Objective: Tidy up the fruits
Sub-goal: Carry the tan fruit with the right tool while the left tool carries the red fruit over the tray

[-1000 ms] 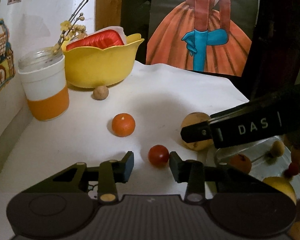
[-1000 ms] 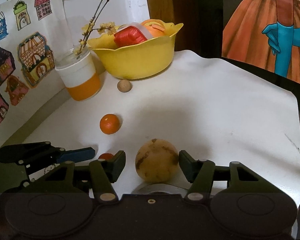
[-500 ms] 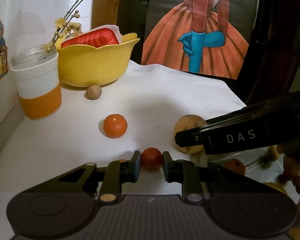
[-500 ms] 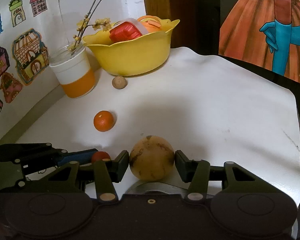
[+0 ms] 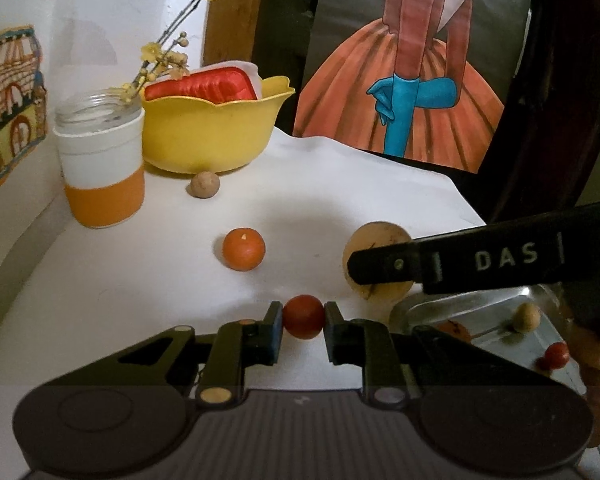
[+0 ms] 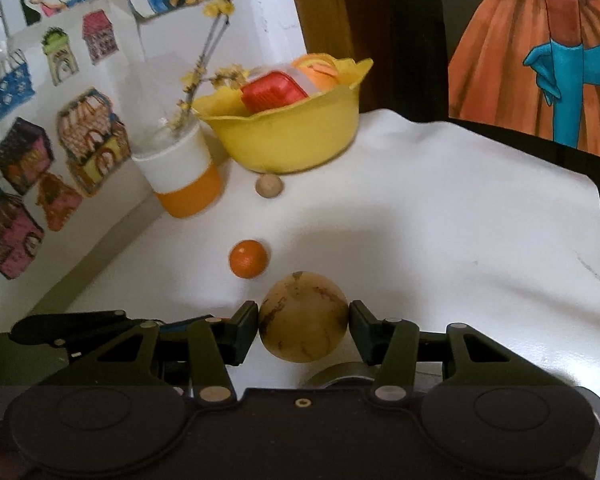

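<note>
My left gripper (image 5: 302, 317) is shut on a small red fruit (image 5: 303, 316), both pads pressing its sides, just above the white table. My right gripper (image 6: 303, 318) is shut on a large tan speckled fruit (image 6: 303, 316); in the left wrist view that fruit (image 5: 376, 240) shows behind the right gripper's dark finger (image 5: 440, 266). An orange fruit (image 5: 243, 249) lies loose on the cloth further back, and a small brown nut-like fruit (image 5: 205, 185) rests by the yellow bowl. A metal tray (image 5: 488, 312) at the right holds several small fruits.
A yellow bowl (image 5: 216, 136) with a red item stands at the back, next to an orange-and-white jar (image 5: 102, 172) holding yellow flower twigs. A wall with house stickers (image 6: 28, 168) runs along the left. The white cloth (image 6: 460, 220) ends at a dark edge on the right.
Both grippers closed: the left's pads came in on the red fruit, the right's fingers on the tan fruit. Both views shifted slightly, as if the grippers rose a little.
</note>
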{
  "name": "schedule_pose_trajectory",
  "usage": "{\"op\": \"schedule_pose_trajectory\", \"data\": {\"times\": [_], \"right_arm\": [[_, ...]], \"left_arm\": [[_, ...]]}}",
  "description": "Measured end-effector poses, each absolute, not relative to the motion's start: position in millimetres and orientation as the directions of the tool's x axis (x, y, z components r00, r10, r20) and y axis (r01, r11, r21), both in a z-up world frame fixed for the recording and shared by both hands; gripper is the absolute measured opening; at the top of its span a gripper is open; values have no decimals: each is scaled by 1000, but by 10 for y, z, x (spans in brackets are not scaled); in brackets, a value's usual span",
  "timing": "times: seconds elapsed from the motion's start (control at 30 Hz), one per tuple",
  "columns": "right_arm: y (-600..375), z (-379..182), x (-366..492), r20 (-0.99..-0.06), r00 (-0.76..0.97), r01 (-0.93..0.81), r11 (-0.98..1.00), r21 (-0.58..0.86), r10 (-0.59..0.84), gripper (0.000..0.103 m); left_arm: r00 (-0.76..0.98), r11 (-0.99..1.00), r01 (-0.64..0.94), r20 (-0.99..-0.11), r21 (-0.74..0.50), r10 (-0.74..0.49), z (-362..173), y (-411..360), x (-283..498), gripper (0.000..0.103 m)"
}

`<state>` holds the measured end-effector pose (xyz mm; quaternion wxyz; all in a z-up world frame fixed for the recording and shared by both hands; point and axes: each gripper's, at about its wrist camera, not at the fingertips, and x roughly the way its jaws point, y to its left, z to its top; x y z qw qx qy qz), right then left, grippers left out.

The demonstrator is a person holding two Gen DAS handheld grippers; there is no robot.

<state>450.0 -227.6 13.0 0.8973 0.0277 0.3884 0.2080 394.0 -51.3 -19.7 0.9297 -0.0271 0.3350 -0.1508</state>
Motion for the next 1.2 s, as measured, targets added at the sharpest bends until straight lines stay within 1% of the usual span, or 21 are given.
{"op": "schedule_pose_trajectory", "data": {"times": [0.4,0.73,0.97,1.2], "right_arm": [[-2574,542,4076,-652,664,-338,925,175,366,52],[-2977,844,3676,-617,713,-316,938,141,333,52],[-3316,881,3424,-610,730,-282,949,141,307,52],[-3586,755,3129,-628,725,-256,957,137,284,52]], "left_arm": [[749,942,304,-576,-142,-328,107,-731,3580,23],[747,918,376,-544,-129,-383,322,-1179,3316,23],[722,896,430,-553,-112,-416,332,-1508,3155,23],[702,887,452,-576,-95,-420,282,-1726,3008,23]]}}
